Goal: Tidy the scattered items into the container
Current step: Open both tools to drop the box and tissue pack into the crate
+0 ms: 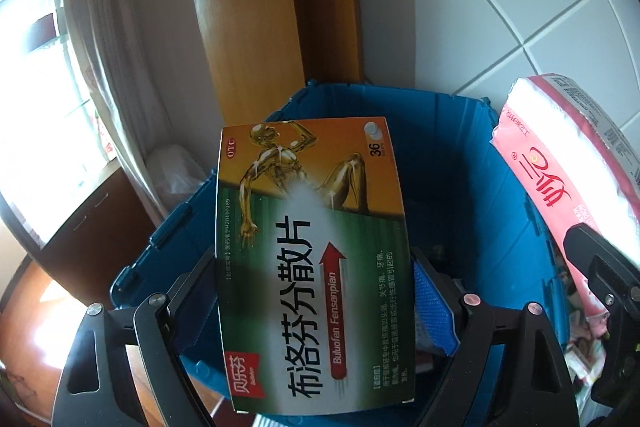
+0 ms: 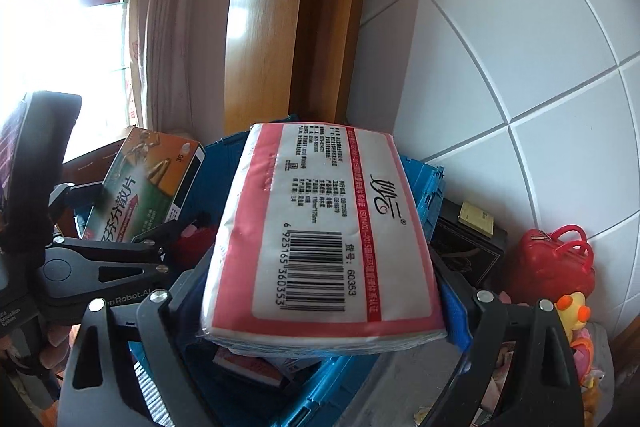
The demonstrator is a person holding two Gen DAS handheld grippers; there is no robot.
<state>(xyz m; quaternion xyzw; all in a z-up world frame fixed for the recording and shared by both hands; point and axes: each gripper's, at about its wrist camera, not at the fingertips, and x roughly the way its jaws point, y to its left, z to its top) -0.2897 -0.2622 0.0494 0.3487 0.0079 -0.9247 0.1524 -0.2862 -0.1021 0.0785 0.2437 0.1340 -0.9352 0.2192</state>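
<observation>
The medicine box [image 1: 312,259] was a flat carton, orange at its far end with a golden human figure, green below with large black characters, a red arrow and the words "Buluofen Fensanpian". The left tongs [image 1: 316,291] gripped it by its long edges and held it tilted above the blue crate [image 1: 480,187]. The tissue pack [image 2: 320,227] was a soft white packet with a pink border, black print and a barcode on the face turned up. The right tongs [image 2: 320,291] clamped it across its width, a blue pad [image 2: 456,319] pressing its right side, and it too hung over the crate.

The crate was a blue plastic container with ribbed walls and latches on its rim. Its far part looked bare; small packets and papers lay in the near part, too hidden to name.

Beside the crate to the right stood a dark box with a gold label [image 2: 468,243], a red toy handbag [image 2: 552,259] and a yellow duck toy [image 2: 572,311]. Behind stood a white tiled wall [image 2: 520,67], a wooden door frame [image 2: 272,27] and a pale curtain [image 1: 104,47] by a bright window. A brown wooden surface [image 1: 36,307] showed at the lower left of the left wrist view.
</observation>
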